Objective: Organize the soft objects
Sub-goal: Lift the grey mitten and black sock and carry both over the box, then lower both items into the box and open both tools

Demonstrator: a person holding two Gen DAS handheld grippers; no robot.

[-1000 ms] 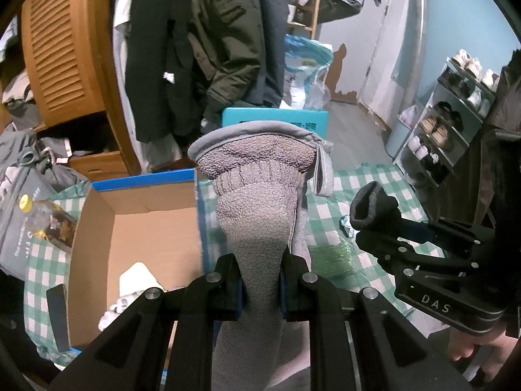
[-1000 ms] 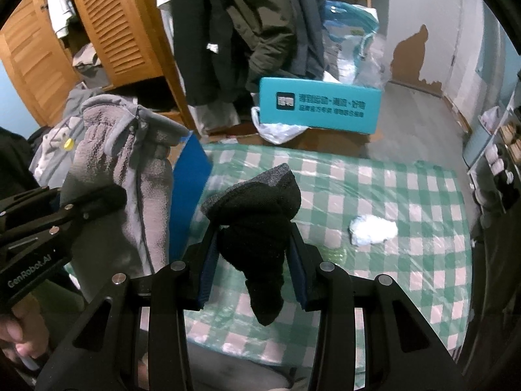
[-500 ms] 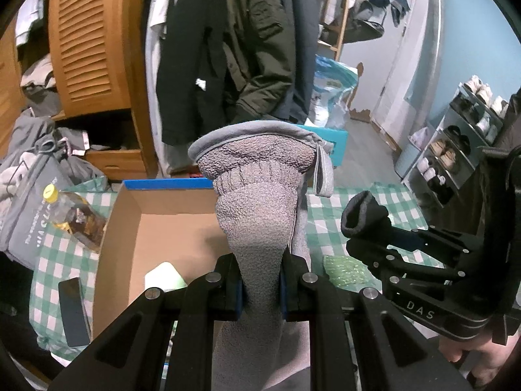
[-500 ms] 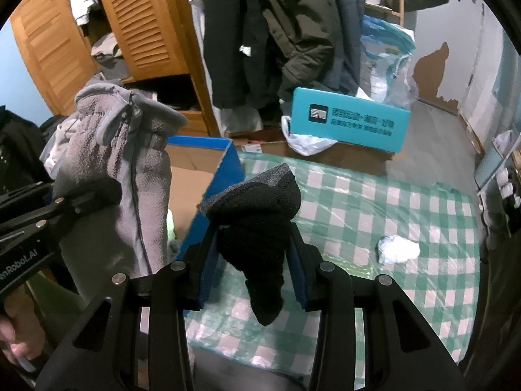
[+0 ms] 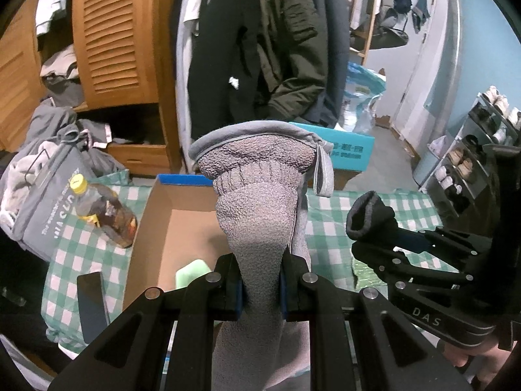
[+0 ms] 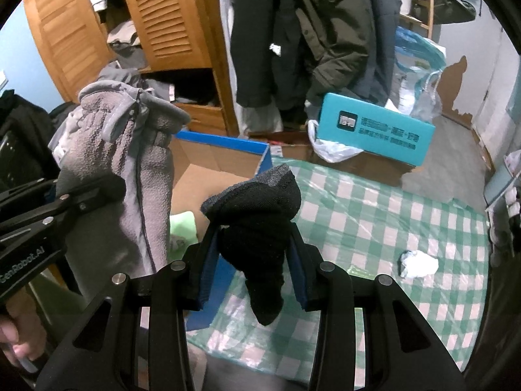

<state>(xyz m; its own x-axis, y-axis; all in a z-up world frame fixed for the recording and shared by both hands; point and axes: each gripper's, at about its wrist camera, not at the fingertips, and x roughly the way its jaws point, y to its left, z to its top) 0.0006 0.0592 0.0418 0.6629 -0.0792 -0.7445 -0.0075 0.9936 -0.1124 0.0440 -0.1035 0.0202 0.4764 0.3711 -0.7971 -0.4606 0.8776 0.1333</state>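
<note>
My left gripper (image 5: 260,288) is shut on a grey fleece glove (image 5: 257,205) that stands up between its pads, cuff uppermost. The same grey glove (image 6: 130,176) shows at the left of the right wrist view. My right gripper (image 6: 252,260) is shut on a black sock (image 6: 257,221), whose toe hangs down between the fingers; the black sock (image 5: 369,216) also appears at the right of the left wrist view. Below and behind both lies an open cardboard box (image 5: 172,224) with a blue rim; a pale green item (image 5: 192,275) rests inside it.
A green checked cloth (image 6: 390,215) covers the table. On it lie a crumpled white wad (image 6: 420,262), a bottle with a yellow cap (image 5: 104,213), a dark phone (image 5: 92,303) and a grey bag (image 5: 42,189). A teal box (image 6: 377,128), hanging coats and a wooden wardrobe stand behind.
Both grippers have moved left across the table with their items still held; the cardboard box now sits more under them, and the bottle and bag have come further into view.
</note>
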